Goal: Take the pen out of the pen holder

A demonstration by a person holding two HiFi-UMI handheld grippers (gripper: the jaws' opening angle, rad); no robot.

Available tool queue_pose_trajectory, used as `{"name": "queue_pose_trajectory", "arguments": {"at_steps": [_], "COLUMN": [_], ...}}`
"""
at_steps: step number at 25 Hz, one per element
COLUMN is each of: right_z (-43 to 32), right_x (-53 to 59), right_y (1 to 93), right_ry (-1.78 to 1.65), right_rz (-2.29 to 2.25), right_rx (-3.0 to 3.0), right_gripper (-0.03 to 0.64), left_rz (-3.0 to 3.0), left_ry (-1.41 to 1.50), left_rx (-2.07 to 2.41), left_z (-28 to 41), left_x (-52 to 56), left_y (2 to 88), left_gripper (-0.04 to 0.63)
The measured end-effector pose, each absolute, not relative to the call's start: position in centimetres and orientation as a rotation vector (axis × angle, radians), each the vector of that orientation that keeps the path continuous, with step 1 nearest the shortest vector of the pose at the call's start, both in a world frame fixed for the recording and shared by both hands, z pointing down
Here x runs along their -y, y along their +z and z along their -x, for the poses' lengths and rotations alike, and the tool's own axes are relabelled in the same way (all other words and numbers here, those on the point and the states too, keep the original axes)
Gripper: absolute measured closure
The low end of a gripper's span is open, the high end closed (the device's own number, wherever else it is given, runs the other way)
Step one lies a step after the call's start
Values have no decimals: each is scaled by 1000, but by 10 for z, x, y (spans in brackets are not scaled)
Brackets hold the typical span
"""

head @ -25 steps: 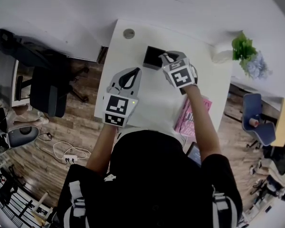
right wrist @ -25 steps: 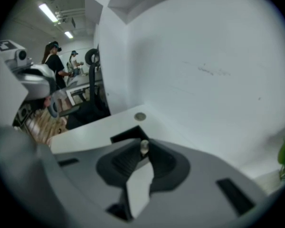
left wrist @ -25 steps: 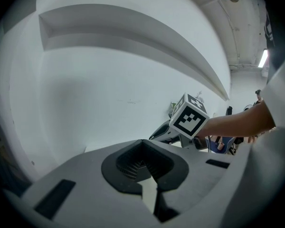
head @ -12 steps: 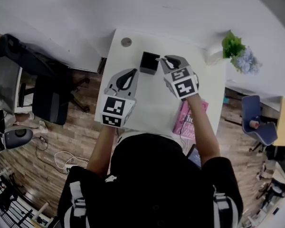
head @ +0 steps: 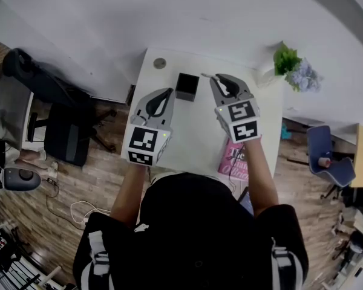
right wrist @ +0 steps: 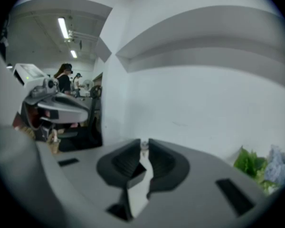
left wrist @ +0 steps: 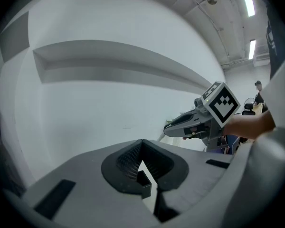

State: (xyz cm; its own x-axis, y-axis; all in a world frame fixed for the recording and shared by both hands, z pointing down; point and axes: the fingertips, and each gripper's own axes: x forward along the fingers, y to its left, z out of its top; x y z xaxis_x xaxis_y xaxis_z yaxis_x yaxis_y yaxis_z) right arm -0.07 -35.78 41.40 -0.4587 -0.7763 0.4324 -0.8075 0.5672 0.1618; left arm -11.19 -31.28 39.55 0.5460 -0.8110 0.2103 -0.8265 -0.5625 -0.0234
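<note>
**Pen clear of holder**

Only the right gripper view shows the grip: the right gripper (head: 215, 78) has narrow jaws pinching the pale pen (right wrist: 143, 147) at their tips. The left gripper (left wrist: 141, 144) is closed and empty. Both arms reach forward over the table (head: 193, 135). A second ago the right tips overlapped the black holder (head: 187, 86); now they stand just right of it.
</note>
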Motion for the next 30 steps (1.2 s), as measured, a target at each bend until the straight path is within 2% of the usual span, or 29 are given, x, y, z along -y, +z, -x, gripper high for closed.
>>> {"name": "queue_pose_trajectory", "arguments": {"at_steps": [17,30], "right_z": [-35,-42], "right_x": [313,294], "right_y": [326,315], "right_ry": [-96,-92], "right_rz": [-1494,-1524], "right_rx": [2460,2507], "right_gripper": [541,541], "left_rz": [-2824,-2855], "left_ry": [247,212], "left_rx": [1486,1488], "left_z": [89,76], "left_x": [288,279], "left_y": [336,321], "left_gripper": [575,575]}}
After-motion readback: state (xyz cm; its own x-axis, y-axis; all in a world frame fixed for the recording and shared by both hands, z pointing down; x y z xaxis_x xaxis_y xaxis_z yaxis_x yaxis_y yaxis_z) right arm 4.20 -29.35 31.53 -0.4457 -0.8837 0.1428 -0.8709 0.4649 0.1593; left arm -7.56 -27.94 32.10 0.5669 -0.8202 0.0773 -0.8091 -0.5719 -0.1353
